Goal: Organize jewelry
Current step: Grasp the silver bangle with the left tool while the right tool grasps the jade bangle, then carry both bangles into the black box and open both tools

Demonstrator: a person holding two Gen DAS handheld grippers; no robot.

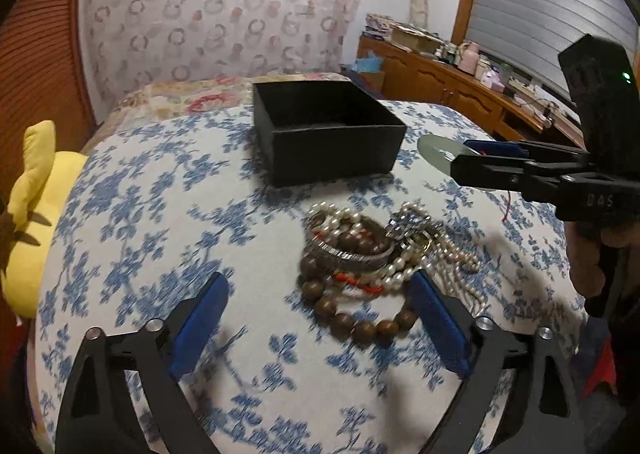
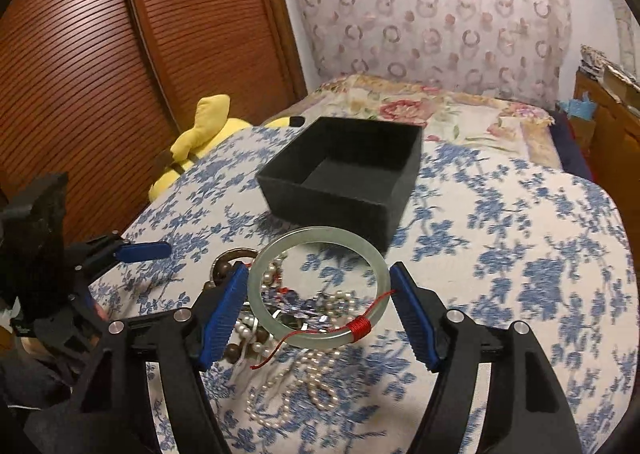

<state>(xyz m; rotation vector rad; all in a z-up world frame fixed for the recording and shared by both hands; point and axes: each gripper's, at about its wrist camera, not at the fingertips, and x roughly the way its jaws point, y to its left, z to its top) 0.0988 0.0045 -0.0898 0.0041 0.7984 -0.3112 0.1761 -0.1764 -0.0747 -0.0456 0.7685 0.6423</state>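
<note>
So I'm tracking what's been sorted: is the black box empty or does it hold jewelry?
Empty: the right wrist view shows the black box with a bare dark floor; the jewelry pile lies on the cloth.

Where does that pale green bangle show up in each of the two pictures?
Left wrist view: the green bangle is at right of centre, seen edge-on in the right gripper, just right of the black box.
Right wrist view: the bangle is at lower centre, spanning the right gripper pads, in front of the box.
Shared landmark: the open black box on the blue-flowered cloth.
</note>
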